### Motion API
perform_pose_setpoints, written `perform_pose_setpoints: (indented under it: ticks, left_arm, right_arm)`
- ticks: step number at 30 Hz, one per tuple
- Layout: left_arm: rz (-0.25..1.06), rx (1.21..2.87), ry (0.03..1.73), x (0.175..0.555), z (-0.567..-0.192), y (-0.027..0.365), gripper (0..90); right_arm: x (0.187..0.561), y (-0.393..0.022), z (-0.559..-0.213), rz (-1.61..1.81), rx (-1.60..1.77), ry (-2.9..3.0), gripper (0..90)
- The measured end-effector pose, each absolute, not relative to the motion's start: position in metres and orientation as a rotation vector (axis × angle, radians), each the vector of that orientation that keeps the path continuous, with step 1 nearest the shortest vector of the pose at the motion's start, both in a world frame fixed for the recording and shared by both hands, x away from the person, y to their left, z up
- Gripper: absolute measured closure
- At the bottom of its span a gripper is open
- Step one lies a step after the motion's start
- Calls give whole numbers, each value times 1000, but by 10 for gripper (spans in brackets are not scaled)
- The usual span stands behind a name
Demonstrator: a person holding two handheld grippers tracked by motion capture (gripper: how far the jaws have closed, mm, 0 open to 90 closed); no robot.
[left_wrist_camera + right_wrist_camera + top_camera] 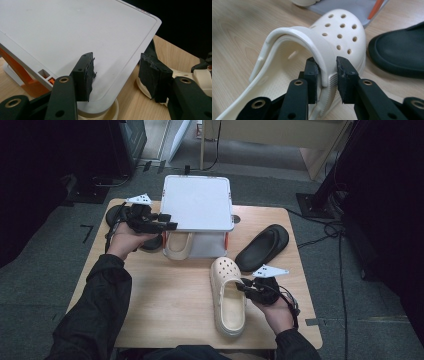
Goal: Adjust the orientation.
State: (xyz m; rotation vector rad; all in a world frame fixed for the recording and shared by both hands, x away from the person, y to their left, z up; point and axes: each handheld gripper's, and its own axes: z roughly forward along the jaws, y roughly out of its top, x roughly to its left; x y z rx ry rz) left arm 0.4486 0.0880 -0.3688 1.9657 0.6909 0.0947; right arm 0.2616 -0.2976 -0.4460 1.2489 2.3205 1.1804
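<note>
Right now I am pinching the cream clog (pixel 228 296) with the right gripper (pixel 246 285), its pads pressed on the side wall where the heel strap pivots; in the right gripper view the right gripper (pixel 327 75) is clamping that thin wall and strap together. The clog is lying near the front of the table (pixel 170 310), toe pointing away from me, just in front of the white two-level rack (pixel 198 202), with a black slipper (pixel 263 247) beside its toe.

I am judging the clog to be light, rubbery foam: soft enough to flex under the jaws, not fragile, with a matte surface that should not slip. The ribbed rim beside the strap looks like the firmest hold, though a side grip may let the toe sag and swing when I lift.

My right hand is coming in low from the right, wrist roughly level. The left gripper (pixel 159 223) is hovering at the rack's near-left corner, jaws spread and holding nothing, above a second cream clog (pixel 178 246) tucked under the top shelf.
</note>
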Motion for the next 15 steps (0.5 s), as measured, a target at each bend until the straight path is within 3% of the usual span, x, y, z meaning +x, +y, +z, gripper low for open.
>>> perform_pose_setpoints:
  ticks: [15]
  left_arm:
    - [93, 1965, 688, 449, -369, 88, 460]
  right_arm:
    - [262, -291, -432, 1278, 1208, 2240, 796]
